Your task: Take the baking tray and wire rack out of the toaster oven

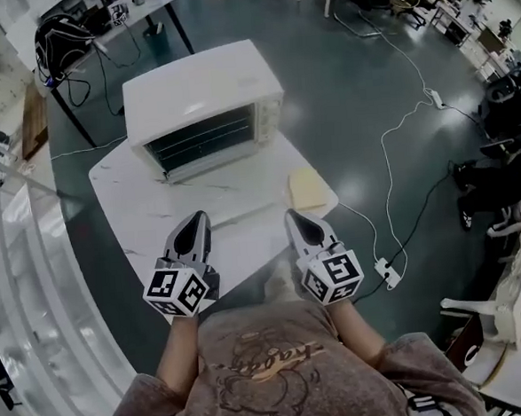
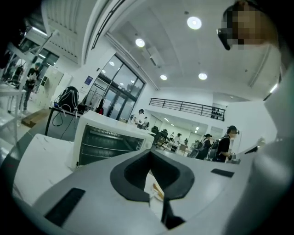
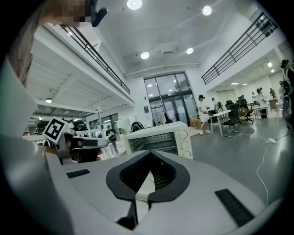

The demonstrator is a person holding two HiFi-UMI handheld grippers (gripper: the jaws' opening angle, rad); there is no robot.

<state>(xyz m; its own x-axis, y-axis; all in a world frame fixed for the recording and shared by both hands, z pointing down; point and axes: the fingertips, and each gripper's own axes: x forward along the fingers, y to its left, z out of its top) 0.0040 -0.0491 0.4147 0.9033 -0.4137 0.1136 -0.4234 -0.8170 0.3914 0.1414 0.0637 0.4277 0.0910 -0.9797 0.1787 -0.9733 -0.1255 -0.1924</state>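
— Two grippers are seen at the near edge of the table (image 1: 145, 211). How are their jaws set?
— The left gripper (image 1: 196, 221) is closed, tips together, with nothing caught between them. The same is seen on the right gripper (image 1: 297, 218): jaws drawn together, nothing held. Both are pointed towards the toaster oven (image 1: 201, 96) and are kept well apart from it.

— Where is the oven placed?
— It is set on the far part of the white, marble-patterned table, with a pale yellow pad (image 1: 307, 188) lying near its right front corner.

— How is it described?
— A pale cream box is seen, with a flat top and a dark front opening. The horizontal bars of the wire rack (image 1: 204, 137) are seen across that opening. Round knobs (image 3: 183, 136) are stacked down the panel at the right of the front. Whether a baking tray is among the bars cannot be told.

— And its direction?
— Its front is turned towards the person and the grippers. Its long axis is laid across the table, from left to right in the head view, with the right end angled slightly farther away.
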